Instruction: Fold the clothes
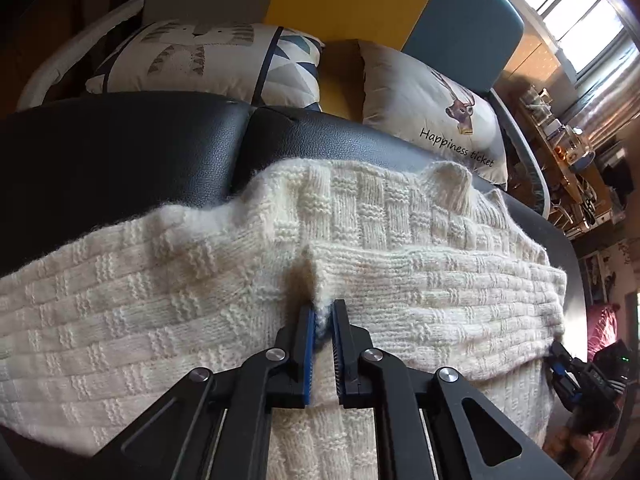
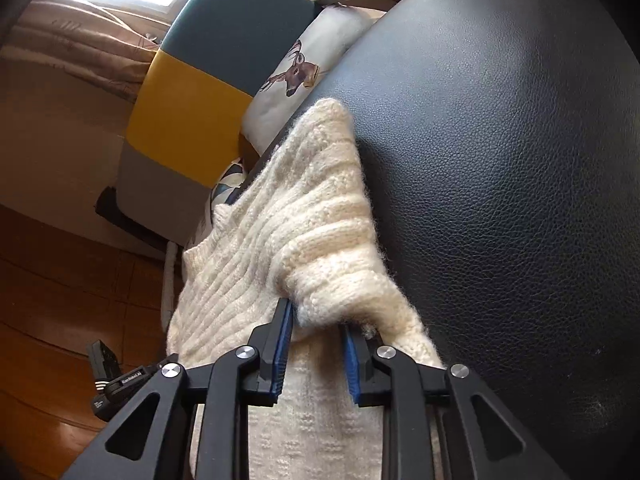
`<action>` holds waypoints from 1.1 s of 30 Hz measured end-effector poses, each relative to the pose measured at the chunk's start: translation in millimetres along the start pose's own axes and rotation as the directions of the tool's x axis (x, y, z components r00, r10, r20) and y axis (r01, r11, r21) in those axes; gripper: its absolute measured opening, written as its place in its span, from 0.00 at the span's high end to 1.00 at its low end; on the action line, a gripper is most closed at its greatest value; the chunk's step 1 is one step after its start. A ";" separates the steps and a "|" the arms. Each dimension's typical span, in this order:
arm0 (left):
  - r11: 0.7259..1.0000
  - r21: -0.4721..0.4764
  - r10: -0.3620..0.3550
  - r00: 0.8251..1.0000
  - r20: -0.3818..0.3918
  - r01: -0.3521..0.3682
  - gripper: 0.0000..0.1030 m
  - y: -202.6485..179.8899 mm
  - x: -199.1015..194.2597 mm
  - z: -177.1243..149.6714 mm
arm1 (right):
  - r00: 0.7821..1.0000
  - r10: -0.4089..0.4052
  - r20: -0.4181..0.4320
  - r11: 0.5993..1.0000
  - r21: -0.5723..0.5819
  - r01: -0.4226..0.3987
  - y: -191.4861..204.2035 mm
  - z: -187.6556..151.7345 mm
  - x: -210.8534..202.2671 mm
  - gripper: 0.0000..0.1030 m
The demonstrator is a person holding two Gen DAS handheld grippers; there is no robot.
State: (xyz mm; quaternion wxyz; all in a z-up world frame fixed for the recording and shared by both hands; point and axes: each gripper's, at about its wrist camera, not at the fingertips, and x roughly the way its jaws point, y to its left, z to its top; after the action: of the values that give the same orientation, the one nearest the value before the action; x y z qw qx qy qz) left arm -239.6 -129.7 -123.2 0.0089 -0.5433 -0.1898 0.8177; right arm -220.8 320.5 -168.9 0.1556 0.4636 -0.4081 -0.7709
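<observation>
On the black leather seat (image 1: 120,152), draped over its near edge: 1 cream knit sweater (image 1: 200,280), basket-weave pattern, upper part lying flat on the cushion, lower part hanging down toward you.

Item 1, your left gripper (image 1: 325,322): jaws clenched on a small pinch of the sweater's folded edge, with only a thin ridge of knit between the blue pads (image 1: 310,324). Risk: the bite is shallow, and loose, fuzzy yarn may slide out if you lift quickly.

Item 2, your right gripper (image 2: 316,320): jaws grasping a thick bunched roll of knit at the sweater's right edge, just beside the leather. The jaws stand wider here, and whether the pads press firmly cannot be told. Risk: a bulky roll can unroll, leaving you holding 1 layer only.

Item 3, uneven pull: 2 unequal holds may skew the fold, or drag the whole sweater off the slick seat toward the wooden floor (image 2: 60,300).

Item 4, surroundings: 2 printed cushions at the far side, the geometric cushion (image 1: 208,60) on the left and the deer cushion (image 1: 432,100) on the right, both close to the sweater's far edge. A wide sweep could snag or shift them.
</observation>
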 end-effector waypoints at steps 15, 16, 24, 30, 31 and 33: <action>0.747 0.616 -0.261 0.962 -0.074 0.250 0.47 -250.3 -29.7 12.5 | 0.992 0.118 0.044 0.983 0.138 -0.123 -15.5 -3.6 -14.7 0.53; 0.717 0.641 -0.266 0.957 -0.115 0.276 0.47 -273.3 -18.9 11.7 | 0.995 0.101 0.023 0.989 0.110 -0.103 -11.3 -3.7 -11.7 0.53; 0.534 0.765 -0.154 0.932 -0.329 0.359 0.47 -390.0 84.0 10.3 | 0.993 0.115 -0.034 0.993 0.013 -0.115 -10.2 -10.2 -10.4 0.53; 0.530 0.756 -0.064 0.907 -0.416 0.384 0.47 -395.5 125.5 16.5 | 0.990 0.132 -0.051 0.991 -0.008 -0.133 -11.8 -12.0 -12.3 0.53; 0.545 0.744 -0.062 0.904 -0.423 0.386 0.47 -394.6 129.4 18.0 | 0.990 0.133 -0.049 0.991 0.001 -0.134 -13.8 -12.4 -13.8 0.53; 0.557 0.732 -0.071 0.900 -0.429 0.393 0.61 -393.7 133.3 14.4 | 0.990 0.138 -0.041 0.990 0.022 -0.137 -17.1 -12.5 -16.0 0.53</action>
State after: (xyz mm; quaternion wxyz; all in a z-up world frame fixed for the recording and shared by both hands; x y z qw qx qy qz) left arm -382.5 260.7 -110.3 0.3965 -0.5857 0.1334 0.6943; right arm -199.6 334.9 -175.8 0.2125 0.4522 -0.4429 -0.7444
